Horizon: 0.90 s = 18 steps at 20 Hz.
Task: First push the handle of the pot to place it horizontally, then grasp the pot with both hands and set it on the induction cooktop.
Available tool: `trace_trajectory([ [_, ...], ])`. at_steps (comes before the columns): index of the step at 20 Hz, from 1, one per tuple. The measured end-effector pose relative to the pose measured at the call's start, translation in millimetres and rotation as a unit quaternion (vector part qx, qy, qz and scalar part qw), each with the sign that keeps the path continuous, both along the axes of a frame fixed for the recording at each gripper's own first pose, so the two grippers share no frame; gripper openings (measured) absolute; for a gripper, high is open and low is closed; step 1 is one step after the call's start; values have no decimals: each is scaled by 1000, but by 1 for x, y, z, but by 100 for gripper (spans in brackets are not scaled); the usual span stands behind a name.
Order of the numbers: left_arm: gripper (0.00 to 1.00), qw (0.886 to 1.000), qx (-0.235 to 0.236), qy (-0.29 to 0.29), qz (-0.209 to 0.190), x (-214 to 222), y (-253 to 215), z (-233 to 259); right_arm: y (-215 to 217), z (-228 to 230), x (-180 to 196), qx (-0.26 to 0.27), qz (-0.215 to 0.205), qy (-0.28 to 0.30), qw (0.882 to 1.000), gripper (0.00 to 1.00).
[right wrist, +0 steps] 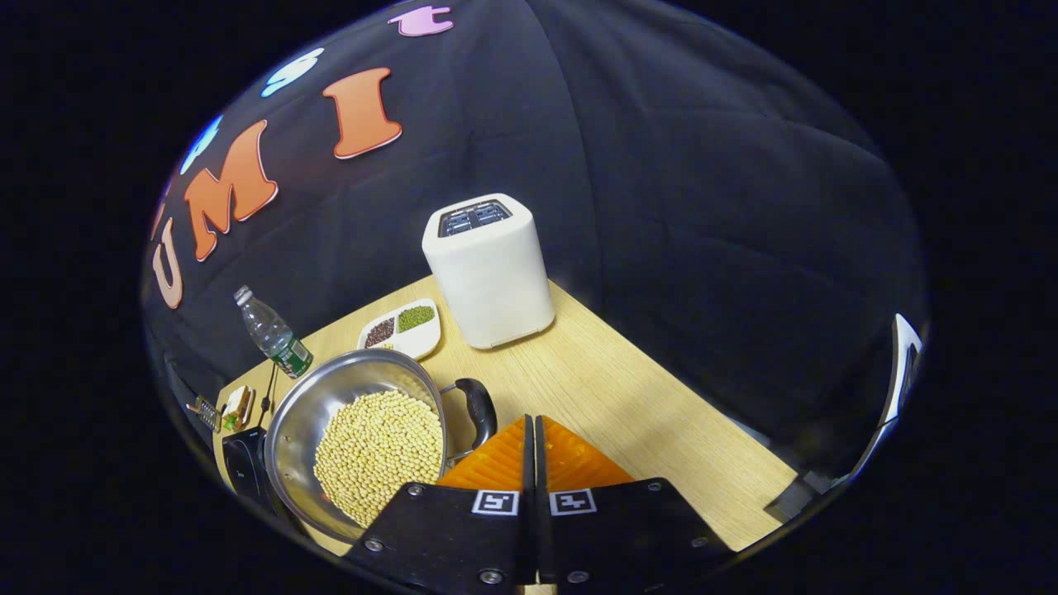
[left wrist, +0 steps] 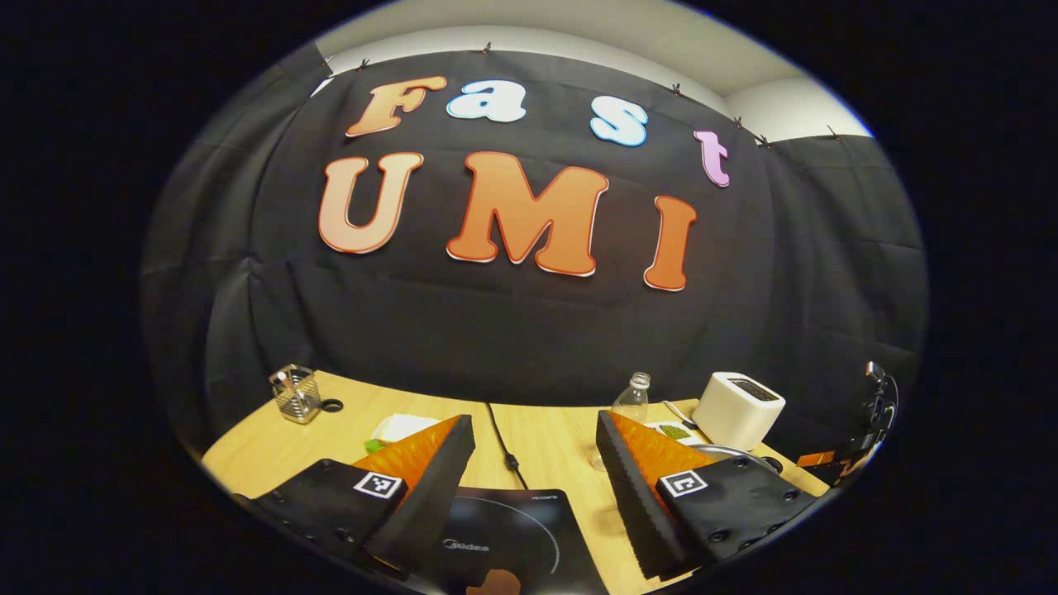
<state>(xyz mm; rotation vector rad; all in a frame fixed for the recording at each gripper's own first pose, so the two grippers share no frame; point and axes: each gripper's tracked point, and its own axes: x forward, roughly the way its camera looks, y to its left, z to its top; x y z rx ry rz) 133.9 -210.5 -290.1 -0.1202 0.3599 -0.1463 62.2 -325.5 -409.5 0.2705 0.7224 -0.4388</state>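
A steel pot (right wrist: 331,397) full of pale soybeans (right wrist: 376,450) stands on the wooden table. Its black handle (right wrist: 481,406) points toward the right side of the right gripper view. My right gripper (right wrist: 531,420) is shut with nothing between its fingers, its tips just right of the handle; I cannot tell whether they touch. My left gripper (left wrist: 536,421) is open and empty above the black induction cooktop (left wrist: 504,537). A sliver of the pot's rim (left wrist: 721,450) peeks past its right finger. The cooktop's corner (right wrist: 240,467) lies left of the pot.
A white toaster (right wrist: 489,268) stands behind the pot, beside a divided dish of beans (right wrist: 401,326) and a clear bottle (right wrist: 273,335). The cooktop's cable (left wrist: 504,446) runs toward the back wall. A mesh holder (left wrist: 295,394) sits far left. The table edge (right wrist: 769,496) is near right.
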Motion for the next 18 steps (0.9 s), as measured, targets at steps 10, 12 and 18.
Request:
trace_trajectory([
  [10,98,993,15,73,-93,-3,-122,-96,36,13,34,-20,95,-44,994,63],
  [12,98,991,17,88,-104,-2,-137,-110,35,5,39,-30,101,-36,994,81],
  [18,98,977,44,165,-131,-10,-162,-159,20,-24,46,-38,86,1,996,94],
])
